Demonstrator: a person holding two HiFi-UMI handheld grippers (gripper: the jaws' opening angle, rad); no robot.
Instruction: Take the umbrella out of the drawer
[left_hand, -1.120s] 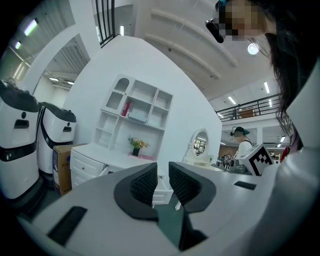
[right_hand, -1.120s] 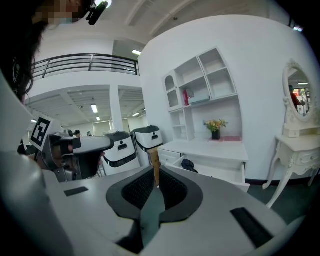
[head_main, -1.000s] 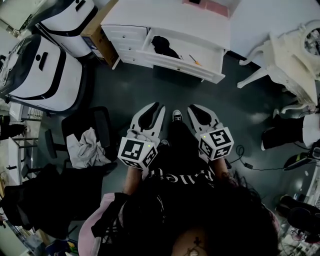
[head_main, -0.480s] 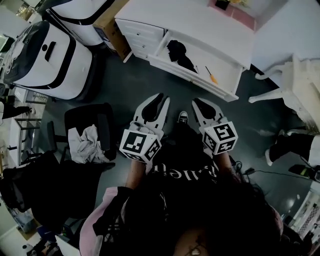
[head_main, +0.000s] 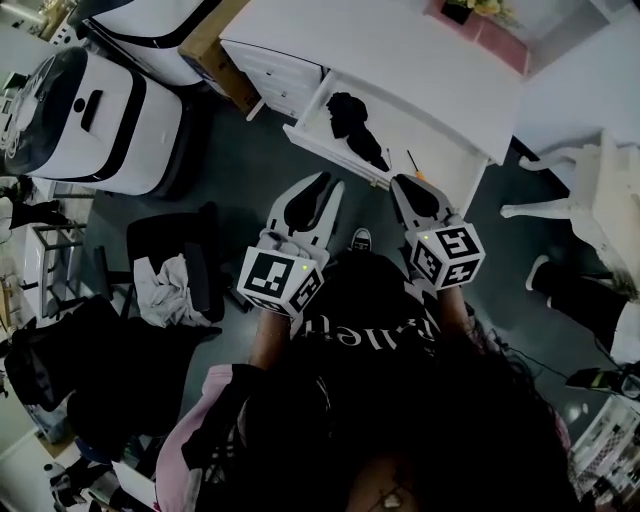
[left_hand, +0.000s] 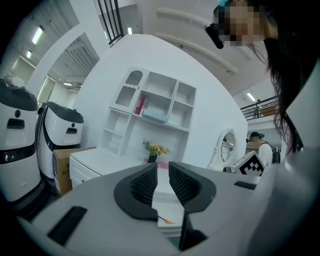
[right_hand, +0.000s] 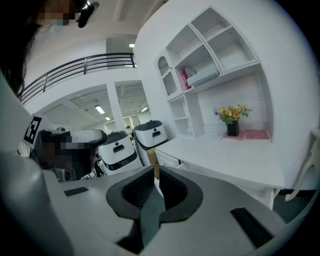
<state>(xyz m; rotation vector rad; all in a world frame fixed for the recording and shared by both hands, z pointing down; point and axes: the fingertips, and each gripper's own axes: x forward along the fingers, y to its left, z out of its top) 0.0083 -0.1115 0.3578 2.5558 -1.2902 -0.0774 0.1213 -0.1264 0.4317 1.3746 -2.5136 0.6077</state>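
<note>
The black folded umbrella (head_main: 352, 122) lies in the open white drawer (head_main: 405, 140) of the desk (head_main: 400, 55), towards the drawer's left end. An orange pen (head_main: 412, 161) lies in the same drawer to its right. My left gripper (head_main: 328, 182) is held out level just short of the drawer front, jaws together, with nothing in them. My right gripper (head_main: 405, 183) hovers beside it at the drawer's right part, shut and empty. In the left gripper view my left gripper (left_hand: 163, 167) points at the drawer, and the pen (left_hand: 167, 221) shows below it. My right gripper (right_hand: 155, 172) looks along the desk; neither gripper view shows the umbrella.
Two white machines (head_main: 95, 110) and a cardboard box (head_main: 215, 50) stand left of the desk. A black chair with a grey cloth (head_main: 165, 285) is at my left. A white chair (head_main: 600, 195) stands to the right. A flower vase (right_hand: 232, 127) sits at the back of the desk.
I have come closer to the desk: the drawer and umbrella now lie just ahead of both grippers. Both grippers moved forward together, with their jaws unchanged.
</note>
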